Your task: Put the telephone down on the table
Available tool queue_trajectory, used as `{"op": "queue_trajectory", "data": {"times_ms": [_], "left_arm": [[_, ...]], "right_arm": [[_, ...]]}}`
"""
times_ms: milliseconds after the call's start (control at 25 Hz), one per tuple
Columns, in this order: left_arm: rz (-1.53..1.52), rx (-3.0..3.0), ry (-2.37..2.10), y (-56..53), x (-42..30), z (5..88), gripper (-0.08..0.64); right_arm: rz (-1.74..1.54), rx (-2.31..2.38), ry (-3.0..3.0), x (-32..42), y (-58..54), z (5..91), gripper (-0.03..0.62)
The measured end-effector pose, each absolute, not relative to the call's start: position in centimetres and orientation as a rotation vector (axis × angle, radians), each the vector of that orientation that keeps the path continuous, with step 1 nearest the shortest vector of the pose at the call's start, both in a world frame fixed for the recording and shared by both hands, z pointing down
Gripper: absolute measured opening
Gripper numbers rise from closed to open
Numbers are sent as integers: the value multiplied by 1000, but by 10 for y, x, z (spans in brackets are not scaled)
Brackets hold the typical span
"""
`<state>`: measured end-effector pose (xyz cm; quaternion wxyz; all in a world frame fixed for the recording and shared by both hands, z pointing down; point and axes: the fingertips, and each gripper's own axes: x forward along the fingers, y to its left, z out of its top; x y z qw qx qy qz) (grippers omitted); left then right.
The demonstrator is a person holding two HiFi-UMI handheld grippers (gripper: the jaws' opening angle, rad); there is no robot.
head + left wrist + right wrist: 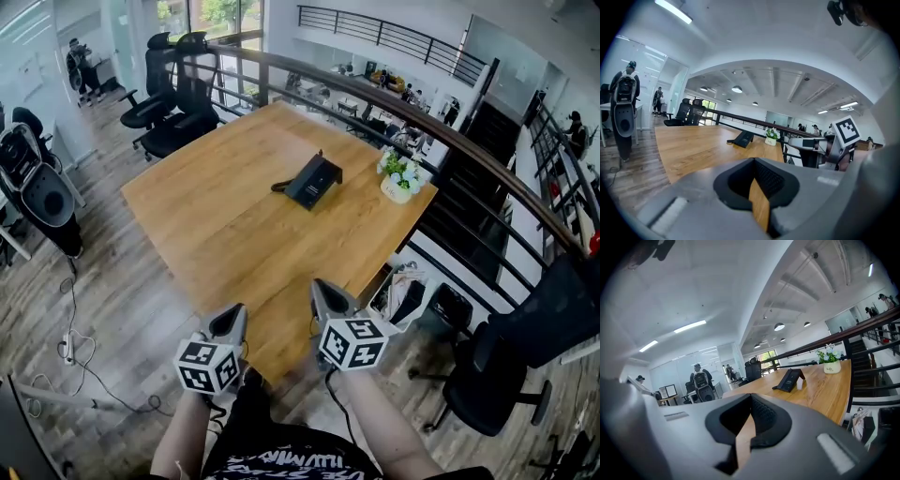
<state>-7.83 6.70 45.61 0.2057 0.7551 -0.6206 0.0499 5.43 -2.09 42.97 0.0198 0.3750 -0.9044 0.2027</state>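
Note:
A black desk telephone (pixel 314 181) lies near the middle of the wooden table (pixel 216 225), its handset on the base and a cord at its left. It also shows far off as the telephone (pixel 743 138) and the telephone (pixel 790 379) in the two gripper views. My left gripper (pixel 234 319) and right gripper (pixel 321 291) hover side by side at the table's near edge, both pointing toward the phone and well short of it. Both are shut and hold nothing. In their own views the left gripper (pixel 754 163) and right gripper (pixel 749 398) have jaws together.
A white pot of flowers (pixel 400 178) stands at the table's right corner, beside a dark railing (pixel 441 131). Black office chairs (pixel 173 103) stand behind the table and another chair (pixel 525 356) at the right. A bin with bags (pixel 403 295) sits by the near right corner; cables (pixel 75 347) lie on the floor.

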Motion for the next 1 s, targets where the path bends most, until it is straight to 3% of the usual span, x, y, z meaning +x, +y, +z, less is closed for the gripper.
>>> {"op": "queue_trajectory", "data": {"times_ms": [1000], "left_arm": [[101, 2040, -1823, 164, -13, 449, 2]], "right_arm": [[472, 998, -2822, 114, 79, 421, -2]]}}
